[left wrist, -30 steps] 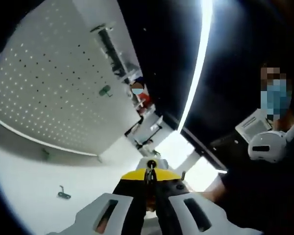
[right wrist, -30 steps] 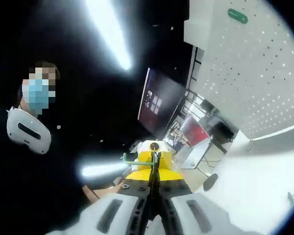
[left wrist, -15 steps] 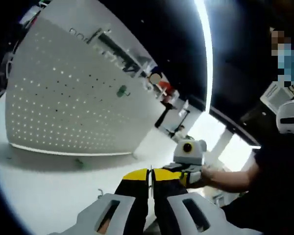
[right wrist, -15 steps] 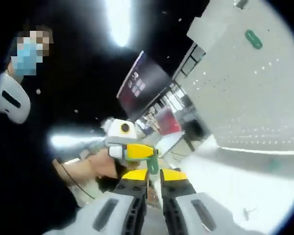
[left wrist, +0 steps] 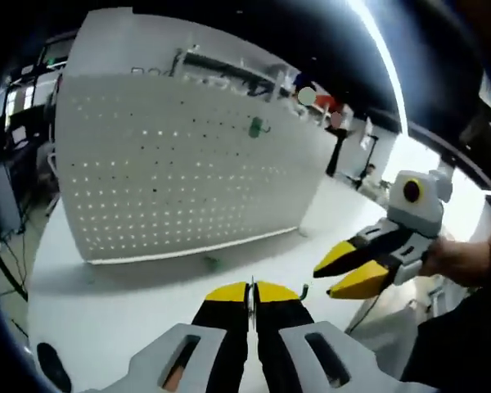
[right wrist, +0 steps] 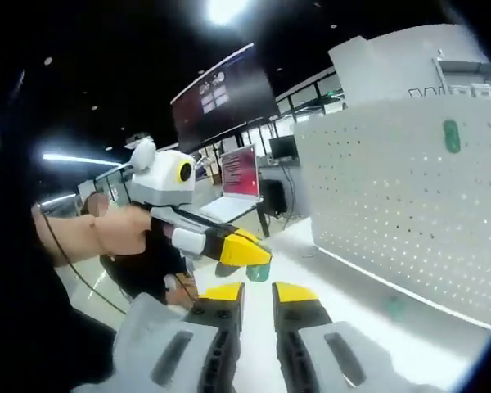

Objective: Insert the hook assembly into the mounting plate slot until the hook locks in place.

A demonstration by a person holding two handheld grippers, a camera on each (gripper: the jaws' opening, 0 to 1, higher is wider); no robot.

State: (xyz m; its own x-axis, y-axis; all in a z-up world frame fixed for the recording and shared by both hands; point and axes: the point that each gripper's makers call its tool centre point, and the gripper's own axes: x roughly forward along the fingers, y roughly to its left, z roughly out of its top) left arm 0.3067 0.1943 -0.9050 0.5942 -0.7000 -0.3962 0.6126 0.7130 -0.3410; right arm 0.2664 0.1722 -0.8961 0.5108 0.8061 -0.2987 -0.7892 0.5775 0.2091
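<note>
Place: a lab or workshop floor, dim overhead, bright at bench level.
Bench: a white table (left wrist: 131,319) at lower centre of the left gripper view.
Board: a white pegboard (left wrist: 180,176) stands on it, upper centre, with a green hook (left wrist: 256,127) near its top.
Screens: a big dark display (right wrist: 225,98) at upper centre of the right gripper view, a laptop (right wrist: 239,176) on a desk below it.
Lighting: a long strip light (left wrist: 385,53) at upper right of the left gripper view.

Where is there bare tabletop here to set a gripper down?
The white table is bare between the pegboard foot and the left gripper. It is tighter on the right, where the right gripper hovers near a small green hook.
</note>
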